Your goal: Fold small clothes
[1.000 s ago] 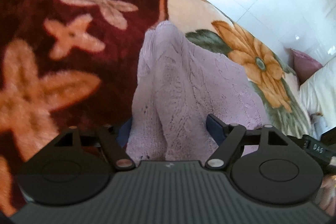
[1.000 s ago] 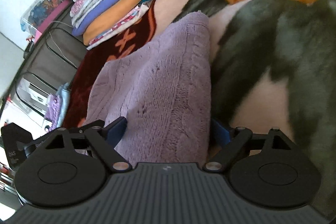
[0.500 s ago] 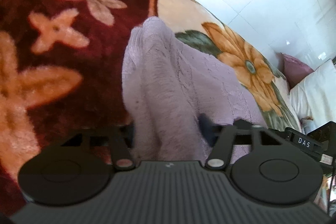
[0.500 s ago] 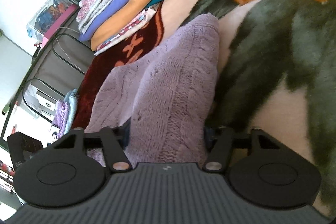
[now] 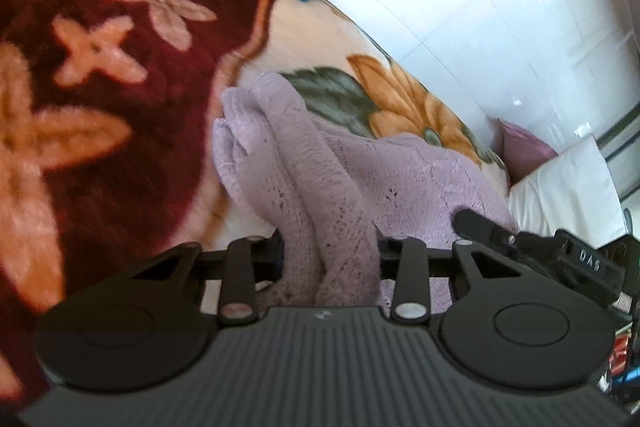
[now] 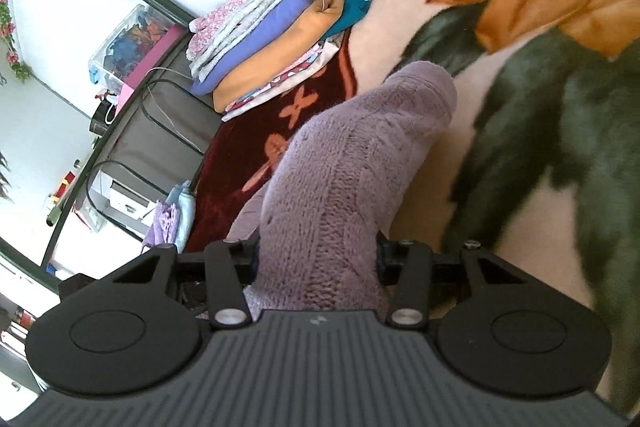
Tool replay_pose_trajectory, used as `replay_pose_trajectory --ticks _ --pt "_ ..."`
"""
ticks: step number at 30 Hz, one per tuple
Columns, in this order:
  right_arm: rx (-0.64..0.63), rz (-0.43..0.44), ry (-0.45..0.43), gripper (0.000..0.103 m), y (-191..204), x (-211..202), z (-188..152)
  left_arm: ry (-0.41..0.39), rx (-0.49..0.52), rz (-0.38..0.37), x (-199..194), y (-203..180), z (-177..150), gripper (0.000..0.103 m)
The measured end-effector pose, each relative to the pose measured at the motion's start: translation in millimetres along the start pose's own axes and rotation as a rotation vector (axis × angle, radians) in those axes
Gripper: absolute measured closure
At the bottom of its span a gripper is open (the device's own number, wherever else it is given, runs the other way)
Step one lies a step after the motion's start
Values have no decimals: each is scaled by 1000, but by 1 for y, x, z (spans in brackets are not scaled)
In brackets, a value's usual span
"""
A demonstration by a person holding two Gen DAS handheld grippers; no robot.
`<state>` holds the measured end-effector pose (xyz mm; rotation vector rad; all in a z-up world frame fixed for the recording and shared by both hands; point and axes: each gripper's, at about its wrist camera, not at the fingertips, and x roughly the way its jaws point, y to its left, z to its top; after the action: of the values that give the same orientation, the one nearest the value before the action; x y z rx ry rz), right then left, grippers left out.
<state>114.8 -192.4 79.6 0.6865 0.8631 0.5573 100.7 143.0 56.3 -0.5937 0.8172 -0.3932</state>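
Left wrist: tongs [image 5: 330, 255] pinch bunched, fuzzy lilac knit [image 5: 320, 187].

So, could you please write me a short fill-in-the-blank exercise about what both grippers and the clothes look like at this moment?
1. Both the left gripper and the right gripper are shut on a knitted garment of ____ colour.
2. The garment rests on a blanket printed with large orange ____.
3. The stack of folded clothes has a ____ item at the bottom.

Missing words: lilac; flowers; teal
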Motion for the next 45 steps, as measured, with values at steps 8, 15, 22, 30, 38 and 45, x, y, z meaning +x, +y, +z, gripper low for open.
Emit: replay_pose_trajectory --ticks 8,15,22,30,38,45 --pt "-17 -51 12 51 -3 -68 -16 75 24 -17 -7 -40 -29 64" --pt "35 -122 6 51 -23 -122 -50 138 78 -35 -7 -67 -62 64" --pt "22 -240 9 49 -57 -123 -90 184 132 13 7 -62 -88 64" --pt "-77 -283 -15 41 -67 -116 -109 164 203 44 6 -64 -100 58" --pt "141 -141 -57 20 -95 -121 -92 149 195 44 4 -57 -106 55" --pt "265 -42 -6 43 -126 -101 -75 126 225 39 4 -57 -112 55"
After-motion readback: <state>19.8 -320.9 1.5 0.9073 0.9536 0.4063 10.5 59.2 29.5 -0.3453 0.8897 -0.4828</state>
